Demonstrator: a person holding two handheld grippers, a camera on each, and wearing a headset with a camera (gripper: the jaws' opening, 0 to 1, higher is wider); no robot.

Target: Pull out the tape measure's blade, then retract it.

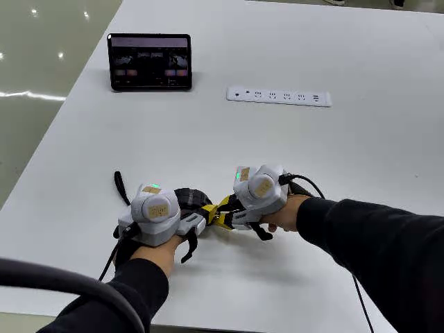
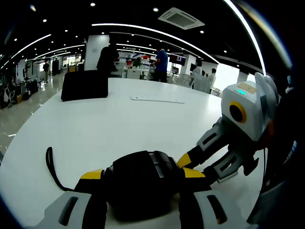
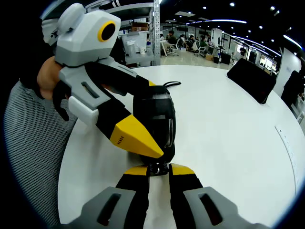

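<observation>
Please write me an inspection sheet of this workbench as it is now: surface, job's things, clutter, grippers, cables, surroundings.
Surface: white table, no spills seen.
Job's things: black tape measure on the table, no length of blade drawn out yet; its black strap trails to the left.
Clutter: tablet propped upright and power strip lying flat, both far from the work.
Grippers: left gripper fingers clamp the case from both sides; right gripper fingers closed on the blade tip.
Cables: black cable from the right gripper; another from the left.
Surroundings: glossy floor; open office, people standing beyond the table.
</observation>
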